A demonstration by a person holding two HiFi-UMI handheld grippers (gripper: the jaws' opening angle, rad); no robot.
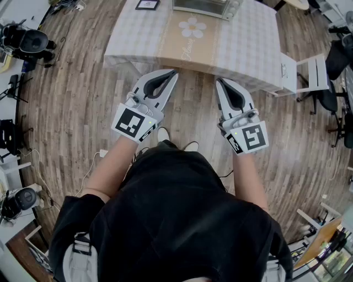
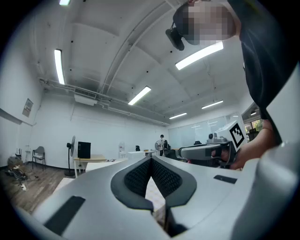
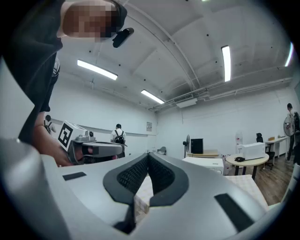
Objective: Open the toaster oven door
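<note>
Standing back from the bench (image 1: 248, 44), the person holds both tools out level in front of the body, side by side and well short of anything to grasp. The left gripper (image 1: 172, 72) has its jaws closed tip to tip with nothing between them; only the checked cloth (image 1: 138, 38) shows through the gap lower down. The right gripper (image 1: 219, 81) is closed the same way and is also empty. Both tips hang over the wooden floor (image 1: 71, 104), just short of the near edge of the bench, which reads as a ready pose rather than a reach.

The toaster oven (image 1: 205, 7) sits at the far side of the bench, roughly central, beyond the daisy print (image 1: 192, 26) on the cloth, and only its near edge is in view. Whether its door is closed cannot be made out from here, nor can a handle.

Judging by this, the task has not begun. The person will likely need to step or lean in, since the oven is well apart from both grippers. One gripper will have to open before it can take the door's handle. The main risk looks to be the oven sliding on the cloth when the door is pulled.
</note>
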